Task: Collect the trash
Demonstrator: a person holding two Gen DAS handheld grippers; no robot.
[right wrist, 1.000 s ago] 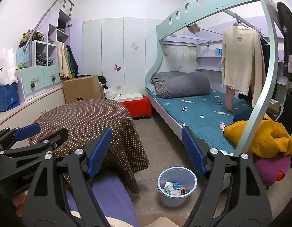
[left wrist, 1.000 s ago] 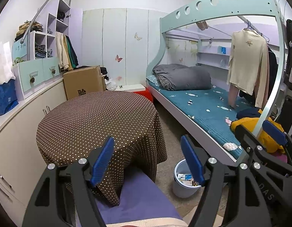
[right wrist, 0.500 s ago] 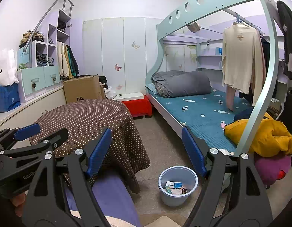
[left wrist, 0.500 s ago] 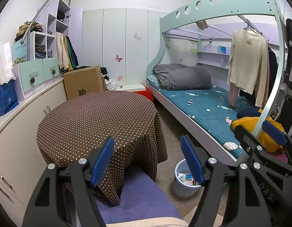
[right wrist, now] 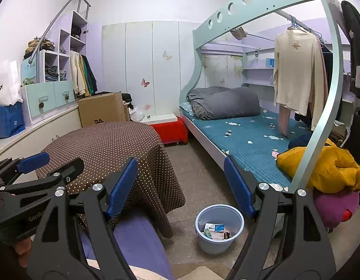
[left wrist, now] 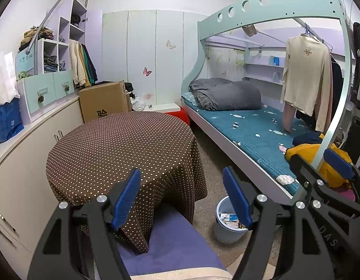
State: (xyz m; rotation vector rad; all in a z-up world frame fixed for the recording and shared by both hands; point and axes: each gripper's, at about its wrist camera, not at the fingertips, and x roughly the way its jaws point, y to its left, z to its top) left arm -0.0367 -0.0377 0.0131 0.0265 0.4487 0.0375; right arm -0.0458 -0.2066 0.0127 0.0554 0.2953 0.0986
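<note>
- We hold a gripper in each hand, side by side, in a small bedroom; neither grasps anything.
- The left gripper (left wrist: 181, 200) has its blue fingers (left wrist: 126, 198) standing wide apart, with only air between them. Past them we see a round table (left wrist: 119, 144) under a brown dotted cloth, its top bare.
- The right gripper (right wrist: 180, 186) is likewise spread wide and touches nothing. Its fingers (right wrist: 238, 186) frame the floor (right wrist: 198, 175) between the table and the bed (right wrist: 245, 144).
- The trash we are after lies as small white paper scraps (right wrist: 270, 137) scattered over the blue mattress, from the middle toward the near edge. One larger piece (left wrist: 285, 179) sits at the near edge of the bed.
- A pale blue bin (right wrist: 219, 228) stands on the floor just beside the bed's near corner, already holding some wrappers.
- What could go wrong, in our judgement: the scraps are thin and flat on a soft quilted surface, so fingers closing on one may pinch the mattress cover or slide off.
- The curved bed frame post (right wrist: 320, 116) stands between us and the scraps, and a yellow garment (right wrist: 324, 165) lies close by; a reach could knock the post or snag the cloth.
- The bin looks light, so a careless drop or nudge may tip it.
</note>
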